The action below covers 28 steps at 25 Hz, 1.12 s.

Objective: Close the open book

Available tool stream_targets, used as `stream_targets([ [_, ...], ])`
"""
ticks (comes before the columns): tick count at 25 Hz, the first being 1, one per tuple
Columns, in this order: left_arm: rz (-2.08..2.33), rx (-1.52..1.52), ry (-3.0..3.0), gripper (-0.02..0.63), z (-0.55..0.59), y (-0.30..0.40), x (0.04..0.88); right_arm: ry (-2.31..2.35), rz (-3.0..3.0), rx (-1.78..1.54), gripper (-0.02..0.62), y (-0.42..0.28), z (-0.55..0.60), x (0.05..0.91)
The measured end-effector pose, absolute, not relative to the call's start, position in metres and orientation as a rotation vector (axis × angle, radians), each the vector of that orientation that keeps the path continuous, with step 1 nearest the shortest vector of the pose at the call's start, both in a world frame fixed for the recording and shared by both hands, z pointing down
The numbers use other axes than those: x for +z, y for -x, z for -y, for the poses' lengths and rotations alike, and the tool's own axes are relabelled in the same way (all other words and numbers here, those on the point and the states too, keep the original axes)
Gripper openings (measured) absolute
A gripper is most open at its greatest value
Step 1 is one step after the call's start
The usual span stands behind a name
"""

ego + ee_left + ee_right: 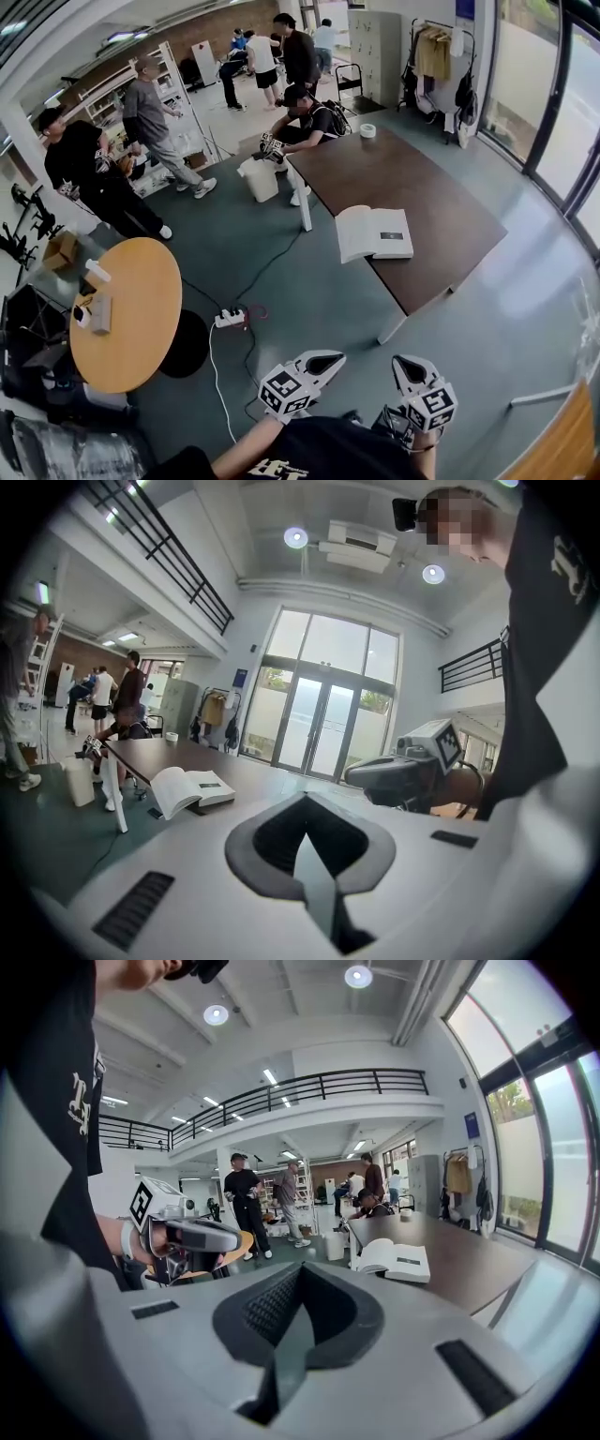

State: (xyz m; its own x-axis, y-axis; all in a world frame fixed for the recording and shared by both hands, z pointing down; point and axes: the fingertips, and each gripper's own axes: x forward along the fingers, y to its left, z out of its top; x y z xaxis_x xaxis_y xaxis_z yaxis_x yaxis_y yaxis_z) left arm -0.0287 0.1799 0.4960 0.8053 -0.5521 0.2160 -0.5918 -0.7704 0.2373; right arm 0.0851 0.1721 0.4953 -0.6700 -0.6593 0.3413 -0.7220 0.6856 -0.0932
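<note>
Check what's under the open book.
The open book lies flat on the dark table, near its edge. Anything between the book and the tabletop is covered and cannot be seen.

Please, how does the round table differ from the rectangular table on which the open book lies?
The round table is light orange wood; the rectangular table is dark brown. The round table stands on one dark central base, the rectangular table on white legs. The round table carries a few small items; the rectangular table carries the open book and a roll of tape. Both stand on the same grey floor.
</note>
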Motion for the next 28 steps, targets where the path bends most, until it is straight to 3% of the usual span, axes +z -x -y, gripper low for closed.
stream_targets([
  [28, 0.779, 0.282, -2.735, 0.006, -0.222, -0.076, 0.52, -1.154, 2.593, 0.38, -0.012, -0.182, -0.202, 0.52],
])
